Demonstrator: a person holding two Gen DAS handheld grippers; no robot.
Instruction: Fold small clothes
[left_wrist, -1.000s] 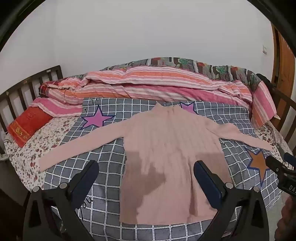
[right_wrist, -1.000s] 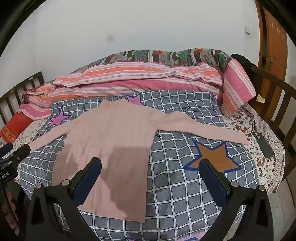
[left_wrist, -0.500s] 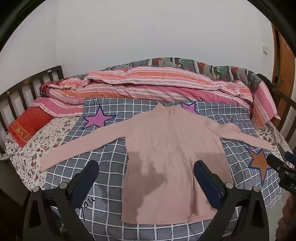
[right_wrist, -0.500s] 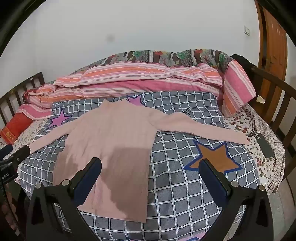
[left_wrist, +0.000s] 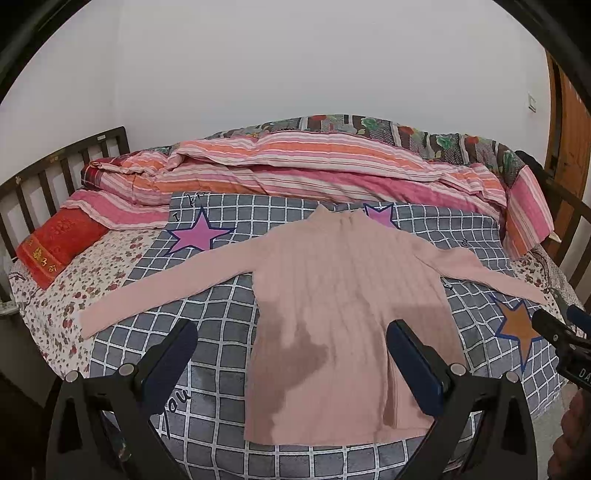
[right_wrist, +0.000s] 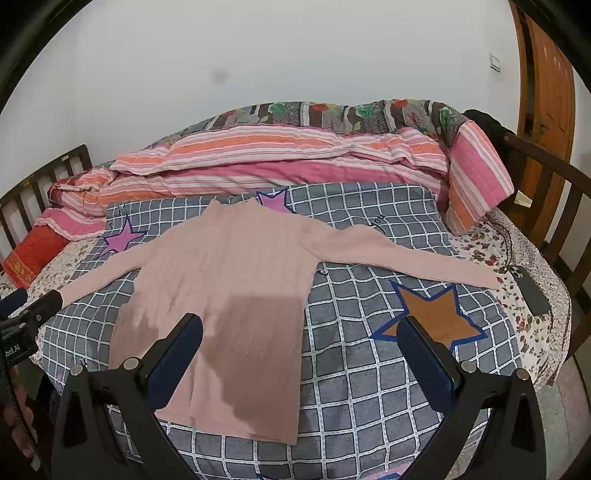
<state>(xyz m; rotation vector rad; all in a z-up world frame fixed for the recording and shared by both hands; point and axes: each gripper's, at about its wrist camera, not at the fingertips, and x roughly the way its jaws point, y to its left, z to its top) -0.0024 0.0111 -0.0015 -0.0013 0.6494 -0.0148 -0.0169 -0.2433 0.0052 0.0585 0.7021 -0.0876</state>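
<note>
A pink ribbed long-sleeve sweater lies flat on a grey checked blanket, collar toward the wall, both sleeves spread out. It also shows in the right wrist view. My left gripper is open and empty, hovering above the sweater's hem. My right gripper is open and empty, over the hem's right side and the blanket. The right gripper's tip shows at the left wrist view's right edge; the left gripper's tip shows at the right wrist view's left edge.
A striped pink and orange quilt is bunched along the wall. A red pillow lies at the left by the wooden bed rail. A dark phone lies at the bed's right edge. A wooden door stands at the right.
Both grippers have drifted slightly; the view of the sweater shifted a little. Both stayed open and the sweater has not moved.
</note>
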